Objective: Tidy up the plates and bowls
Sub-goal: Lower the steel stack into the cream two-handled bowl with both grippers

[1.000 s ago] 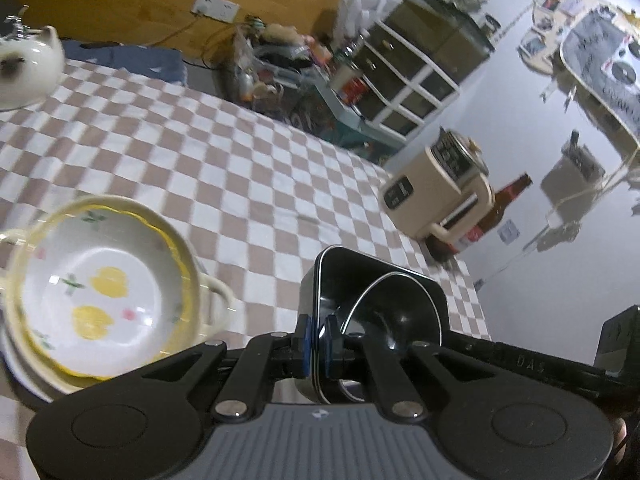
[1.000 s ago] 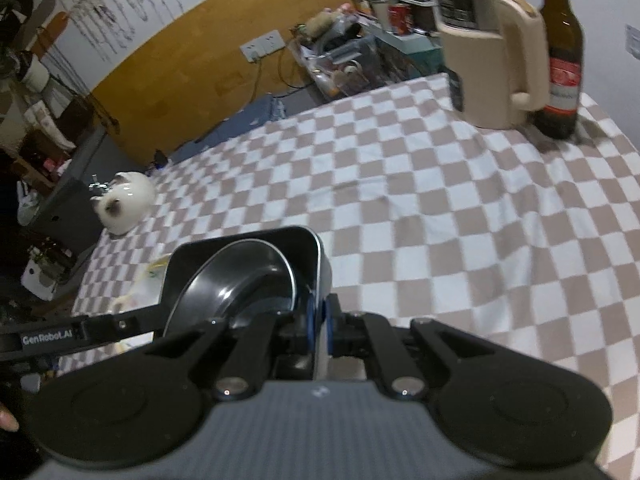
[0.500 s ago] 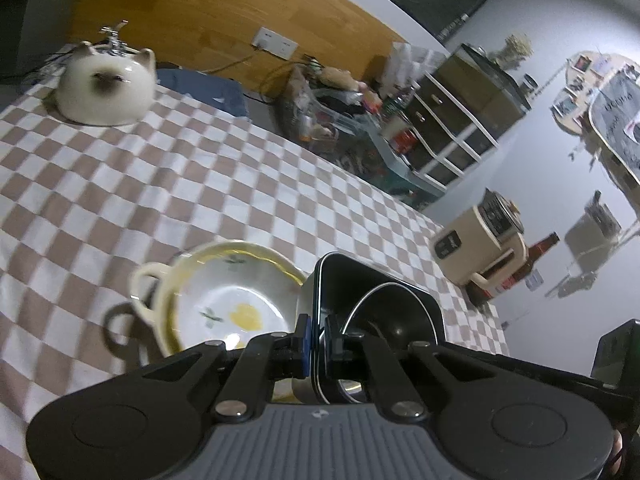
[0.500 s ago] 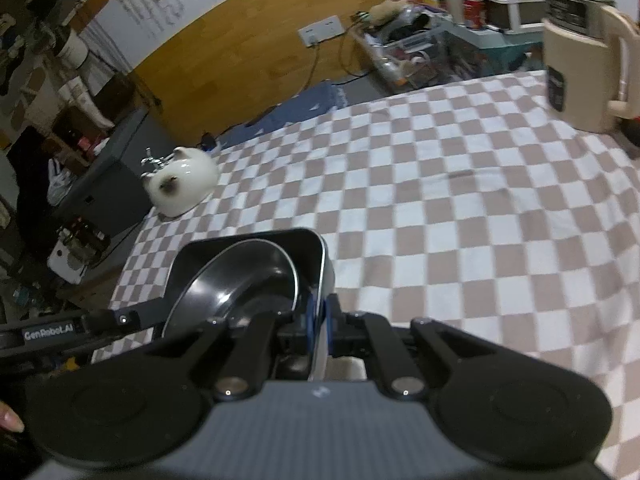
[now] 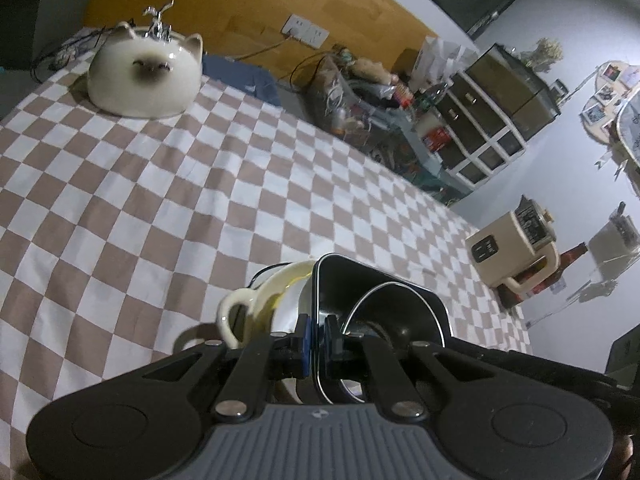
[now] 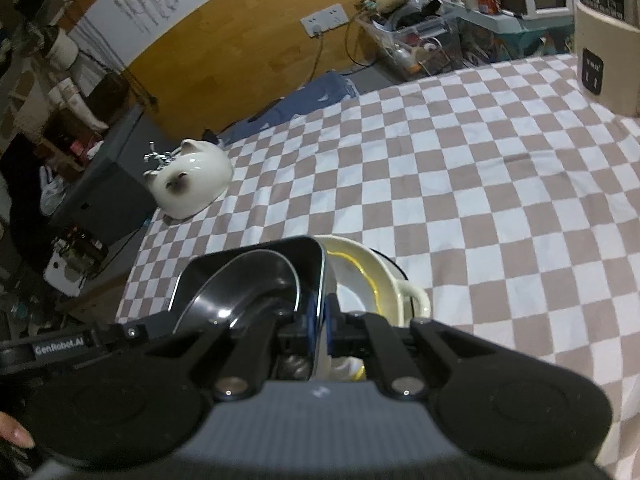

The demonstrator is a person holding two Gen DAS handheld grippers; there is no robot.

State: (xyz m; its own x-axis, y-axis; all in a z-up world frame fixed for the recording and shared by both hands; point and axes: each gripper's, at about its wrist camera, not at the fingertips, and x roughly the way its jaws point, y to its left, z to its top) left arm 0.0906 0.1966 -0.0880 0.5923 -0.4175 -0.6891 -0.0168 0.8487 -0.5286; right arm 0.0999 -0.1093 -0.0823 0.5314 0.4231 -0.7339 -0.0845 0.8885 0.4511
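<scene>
Carrying black dish (image 5: 384,312), rims clamped by left gripper (image 5: 316,340) and right gripper (image 6: 318,320); carried from open cloth to directly above cream handled bowl (image 6: 376,280). Stacking judged imminent.

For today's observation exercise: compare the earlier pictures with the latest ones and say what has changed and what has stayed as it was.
Both grippers, left gripper and right gripper, carried the black dish across the checked tablecloth until it hangs right over the cream bowl, which now shows just beyond its edge. Nothing was let go: each gripper stays shut on the dish's rim. The cat-shaped pot and kettle kept their places.
</scene>
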